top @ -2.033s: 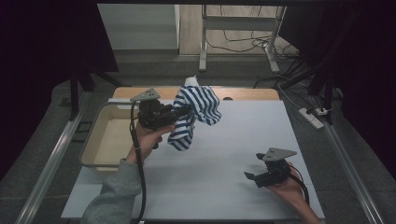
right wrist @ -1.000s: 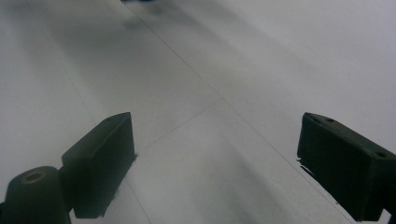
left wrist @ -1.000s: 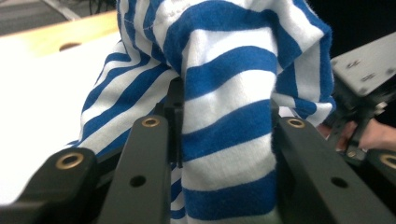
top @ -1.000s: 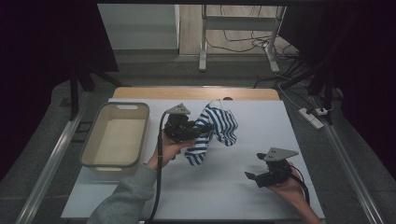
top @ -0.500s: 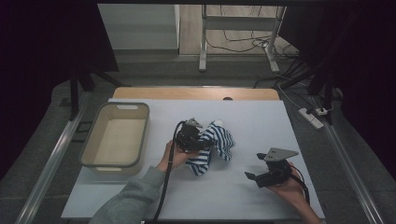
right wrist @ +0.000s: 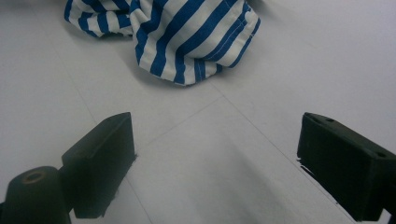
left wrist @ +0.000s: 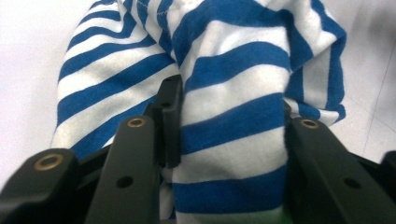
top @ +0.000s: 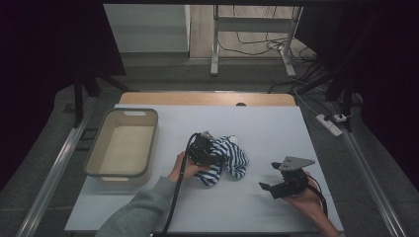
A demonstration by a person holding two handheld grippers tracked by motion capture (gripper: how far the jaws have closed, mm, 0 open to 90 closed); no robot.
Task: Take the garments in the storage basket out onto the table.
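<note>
A blue-and-white striped cloth [top: 233, 159] lies bunched on the white table [top: 276, 123], near its middle. My left gripper [top: 216, 156] is low over the cloth's left side, pointing right. In the left gripper view a thick fold of the cloth [left wrist: 233, 70] fills the gap of the left gripper [left wrist: 229, 109] and touches both pads; the jaws have just been opening. My right gripper [top: 268, 176] rests near the table's front right, open, with bare table between its jaws. The right gripper view has the right gripper [right wrist: 215, 140] facing the cloth's hem [right wrist: 187, 37], which lies a short way ahead.
A beige plastic tub [top: 152, 143] with nothing in it stands at the table's left. A wooden strip [top: 207, 98] runs along the far edge. A power strip [top: 330, 124] lies on the floor off the right side, and a metal stand's legs [top: 215, 54] rise behind.
My left gripper carried the cloth from above the tub rightward, then lowered it onto the middle of the table, where the cloth has slumped into a heap. The right gripper stayed still.
</note>
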